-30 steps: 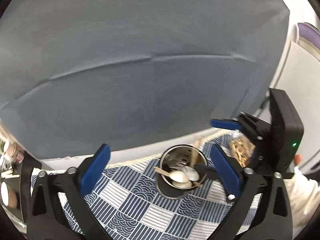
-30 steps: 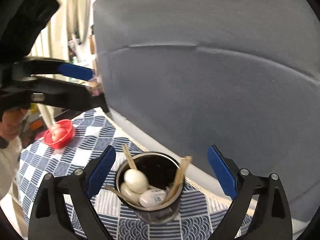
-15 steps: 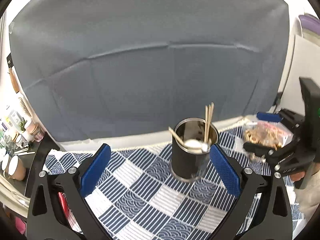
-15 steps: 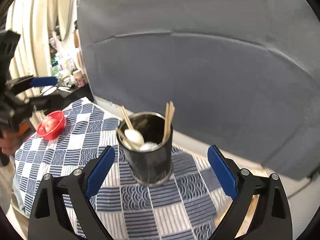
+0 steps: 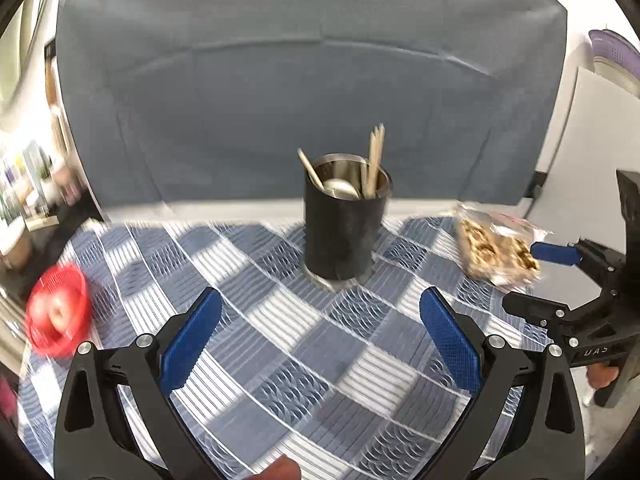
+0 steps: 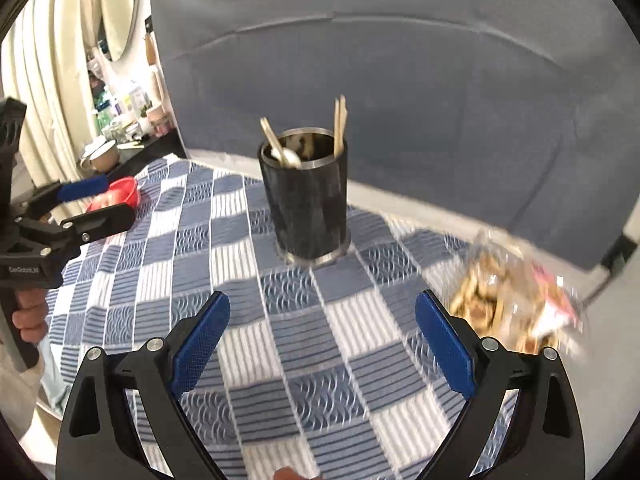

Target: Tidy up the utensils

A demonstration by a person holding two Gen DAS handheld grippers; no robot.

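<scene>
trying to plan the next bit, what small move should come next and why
Probably draw both back and stop. The chopsticks and spoon stand in the metal holder; the left hand-held gripper and right hand-held gripper are open and empty, and no loose utensil shows on the checked cloth.

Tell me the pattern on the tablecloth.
The tablecloth is a blue-and-white check, with striped squares alternating with wave-motif squares; clearest in the right wrist view.

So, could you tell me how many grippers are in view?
2: the left gripper and the right gripper, both open, short of the utensil holder.
</scene>
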